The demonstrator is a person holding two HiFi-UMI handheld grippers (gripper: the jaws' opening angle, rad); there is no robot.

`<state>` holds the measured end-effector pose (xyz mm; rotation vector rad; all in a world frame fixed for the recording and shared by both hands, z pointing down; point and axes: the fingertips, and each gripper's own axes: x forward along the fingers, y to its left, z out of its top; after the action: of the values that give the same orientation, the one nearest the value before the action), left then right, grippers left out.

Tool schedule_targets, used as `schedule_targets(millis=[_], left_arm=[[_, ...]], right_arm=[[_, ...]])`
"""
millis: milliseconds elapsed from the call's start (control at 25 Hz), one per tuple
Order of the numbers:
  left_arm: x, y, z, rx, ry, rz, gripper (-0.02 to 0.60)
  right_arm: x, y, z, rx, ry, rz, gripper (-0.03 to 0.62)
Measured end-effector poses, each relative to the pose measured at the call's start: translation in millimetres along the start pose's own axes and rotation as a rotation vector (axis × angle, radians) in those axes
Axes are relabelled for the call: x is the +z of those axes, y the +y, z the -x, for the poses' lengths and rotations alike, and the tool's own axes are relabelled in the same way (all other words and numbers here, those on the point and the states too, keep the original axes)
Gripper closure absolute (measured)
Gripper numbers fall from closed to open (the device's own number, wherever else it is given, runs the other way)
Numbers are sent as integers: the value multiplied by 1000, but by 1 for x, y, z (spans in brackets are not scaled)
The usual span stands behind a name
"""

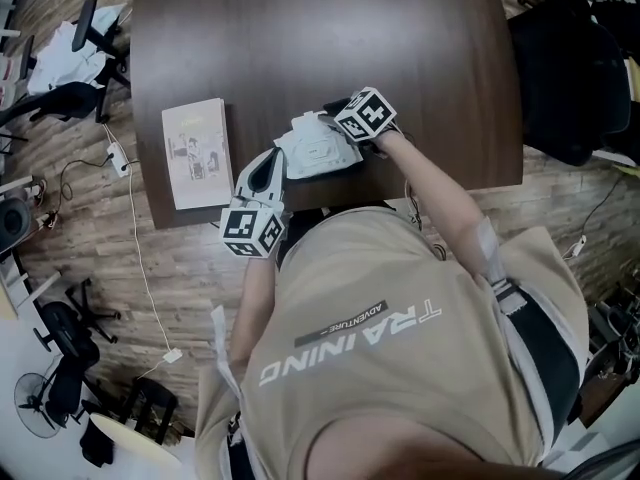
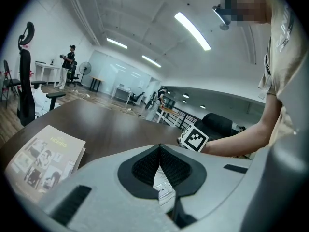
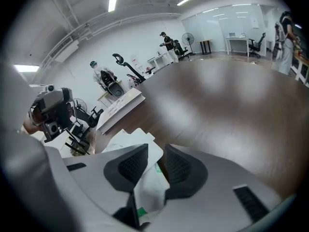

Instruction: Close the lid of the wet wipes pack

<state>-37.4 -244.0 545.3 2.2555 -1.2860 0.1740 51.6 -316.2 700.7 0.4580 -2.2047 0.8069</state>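
The white wet wipes pack point(image 1: 318, 148) lies near the front edge of the dark table point(image 1: 300, 38), between both grippers. My left gripper point(image 1: 270, 171) comes at its left end. In the left gripper view the left gripper point(image 2: 159, 151) has its pads meeting at the tips, with white pack material and a printed tab point(image 2: 162, 190) caught between them. My right gripper point(image 1: 342, 128) is at the pack's far right corner. In the right gripper view the right gripper point(image 3: 155, 154) pinches a white fold with green print point(image 3: 150, 180). A flat white flap point(image 3: 137, 138) sticks out past the jaws.
A pale booklet point(image 1: 197, 153) lies on the table left of the pack. The table's front edge point(image 1: 330, 200) runs right under the grippers. Office chairs point(image 1: 60, 78) and cables are on the floor at left, and a black bag point(image 1: 570, 68) sits at right.
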Motion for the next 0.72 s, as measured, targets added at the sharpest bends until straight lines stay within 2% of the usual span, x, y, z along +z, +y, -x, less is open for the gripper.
schedule_targets(millis=[240,440,720], left_arm=[[-6,10,-1,-11,8,12,577],[3,16,8,-19,-9,17,577],[13,25,15,-25,-31,11,577]], right_arm=[[-4,2,-8,-2,14,-8,503],[9,16,12,-41,-64,-25,503],[-1,37,27,-134,-183,14,503]])
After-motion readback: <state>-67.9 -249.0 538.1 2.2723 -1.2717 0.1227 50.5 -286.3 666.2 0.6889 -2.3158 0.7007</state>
